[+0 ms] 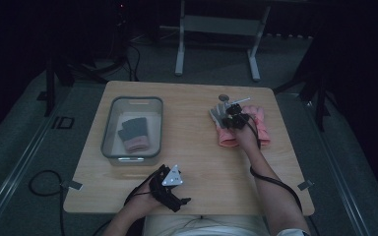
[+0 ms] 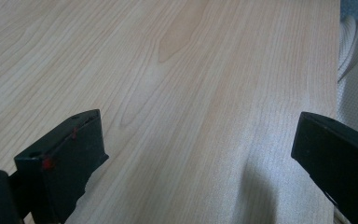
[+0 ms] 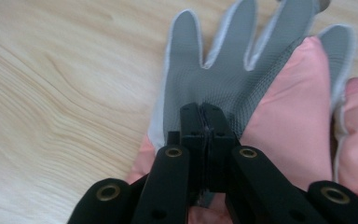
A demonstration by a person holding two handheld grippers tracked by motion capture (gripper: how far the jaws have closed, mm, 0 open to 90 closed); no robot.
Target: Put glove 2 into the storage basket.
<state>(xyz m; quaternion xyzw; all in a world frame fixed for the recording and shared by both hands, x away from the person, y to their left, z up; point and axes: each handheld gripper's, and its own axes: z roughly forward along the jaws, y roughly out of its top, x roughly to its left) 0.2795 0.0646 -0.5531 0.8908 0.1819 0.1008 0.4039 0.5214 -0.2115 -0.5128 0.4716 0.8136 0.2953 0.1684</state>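
My right gripper (image 3: pixel 204 114) sits at the bottom centre of the right gripper view, its 2 black jaws pressed flat together with no gap, pinching the grey palm fabric of a glove (image 3: pixel 233 70). The glove's grey fingers fan toward the top of that frame, and pink cloth shows under it at the right. In the high view this gripper (image 1: pixel 235 118) is at the right of centre, over the pink and grey gloves (image 1: pixel 262 129) lying on the wooden table (image 1: pixel 192 147).

My left gripper (image 2: pixel 196 154) has its jaws spread wide, 1 at the lower left and 1 at the lower right of the left gripper view, with nothing but bare wood grain between them. In the high view it (image 1: pixel 169 183) rests near the bottom edge of the table, left of centre.

A grey bin (image 1: pixel 110 132) stands at the left of centre in the high view, with 2 dark folded gloves (image 1: pixel 134 132) inside it.
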